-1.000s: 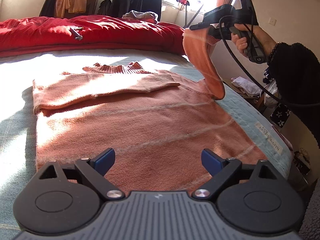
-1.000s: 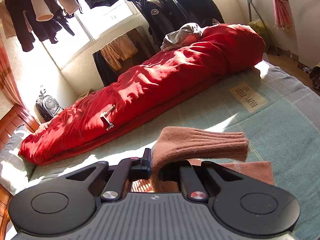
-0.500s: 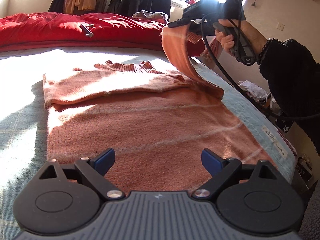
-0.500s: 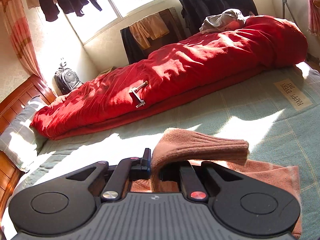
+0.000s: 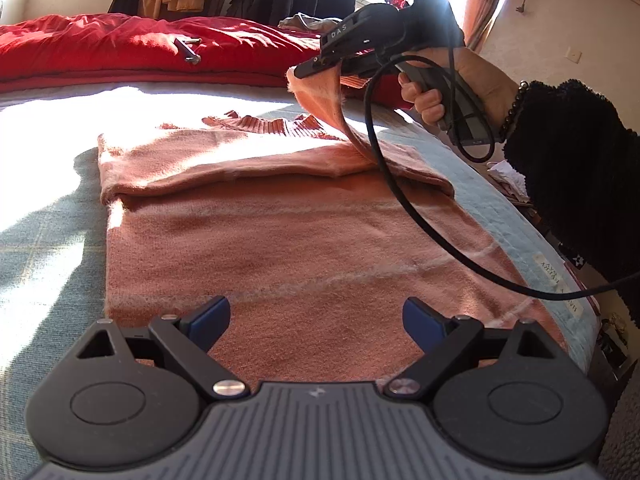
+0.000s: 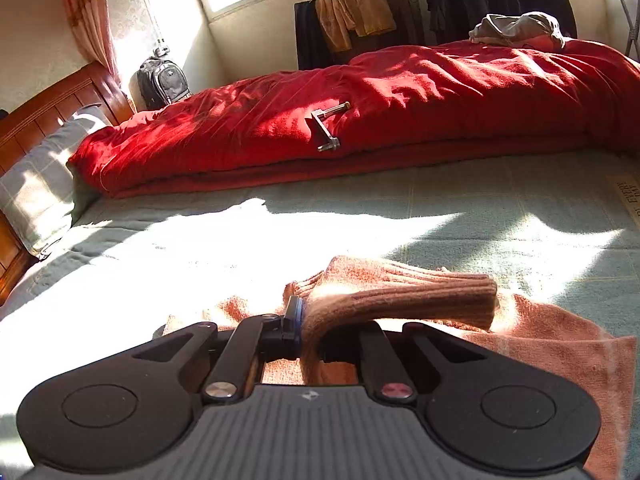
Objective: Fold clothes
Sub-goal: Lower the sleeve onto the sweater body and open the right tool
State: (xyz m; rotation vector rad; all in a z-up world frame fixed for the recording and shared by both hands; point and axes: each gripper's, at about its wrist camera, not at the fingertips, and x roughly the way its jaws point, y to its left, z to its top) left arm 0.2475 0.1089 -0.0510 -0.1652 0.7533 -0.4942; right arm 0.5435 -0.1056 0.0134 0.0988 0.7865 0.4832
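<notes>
Right gripper (image 6: 310, 330) pinches the ribbed cuff (image 6: 404, 294) of the sleeve (image 5: 332, 108), lifted above the sweater (image 5: 296, 248), likely to lay it across the chest. Left gripper (image 5: 316, 320) hangs spread wide over the hem, gripping nothing. Sweater lies flat on the bed (image 5: 44, 240), one sleeve already folded across. No containers in sight.

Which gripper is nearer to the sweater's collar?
Right. The right gripper hangs just above the collar, shut on the sleeve. The left gripper is open over the hem, at the sweater's opposite end.
</notes>
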